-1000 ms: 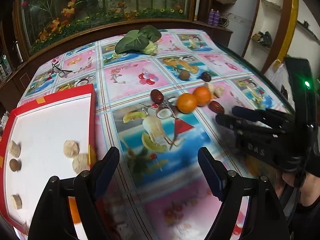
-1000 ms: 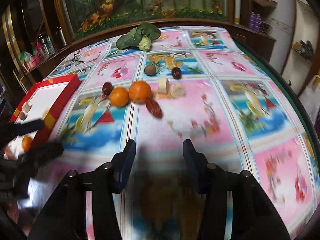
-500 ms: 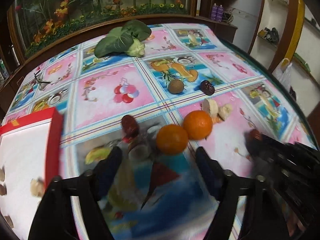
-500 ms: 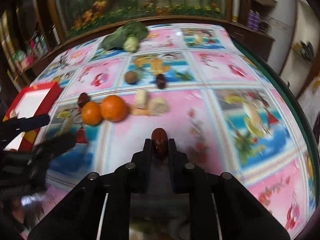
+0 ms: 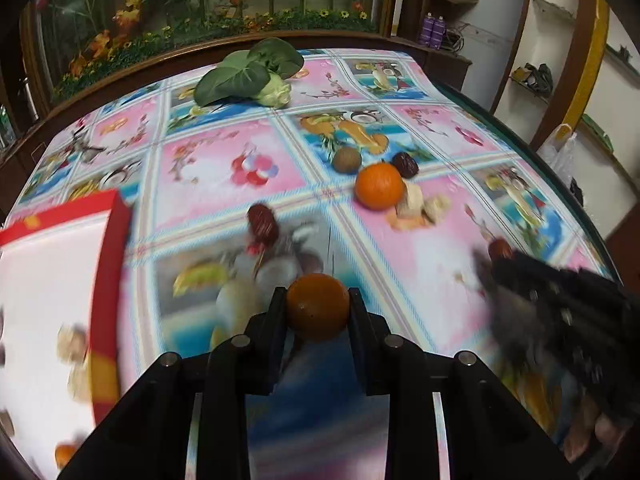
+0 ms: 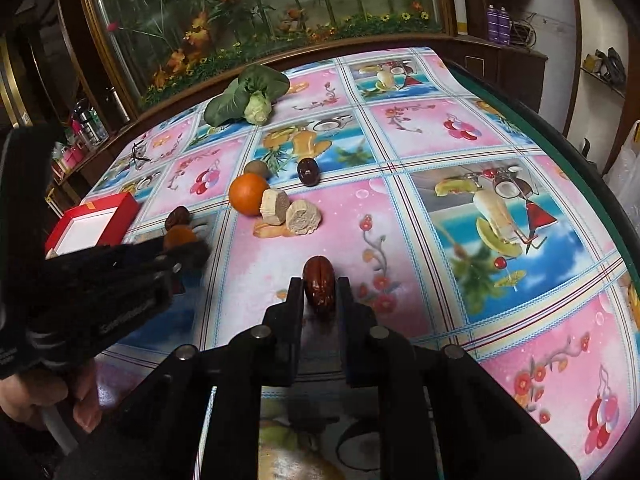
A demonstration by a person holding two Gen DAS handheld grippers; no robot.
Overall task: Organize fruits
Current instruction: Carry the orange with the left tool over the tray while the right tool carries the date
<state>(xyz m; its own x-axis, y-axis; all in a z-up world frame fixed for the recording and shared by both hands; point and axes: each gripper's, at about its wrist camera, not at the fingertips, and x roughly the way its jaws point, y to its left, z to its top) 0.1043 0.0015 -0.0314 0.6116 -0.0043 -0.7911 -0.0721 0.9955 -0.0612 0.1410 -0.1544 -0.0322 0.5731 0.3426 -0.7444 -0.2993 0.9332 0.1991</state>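
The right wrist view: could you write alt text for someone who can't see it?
A black two-finger gripper pinches a glossy red date above a fruit-print tablecloth. Farther off lie an orange, two pale chunks, more dates and a leafy green vegetable, with a red tray at left.

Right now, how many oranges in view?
3, maybe more hidden. One held in the left gripper jaws: held orange. One loose orange mid-table beside the kiwi. One blurred orange inside the red tray.

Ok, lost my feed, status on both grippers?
Left gripper shut on orange. Right gripper shut on red date. Red tray left, path unobstructed.
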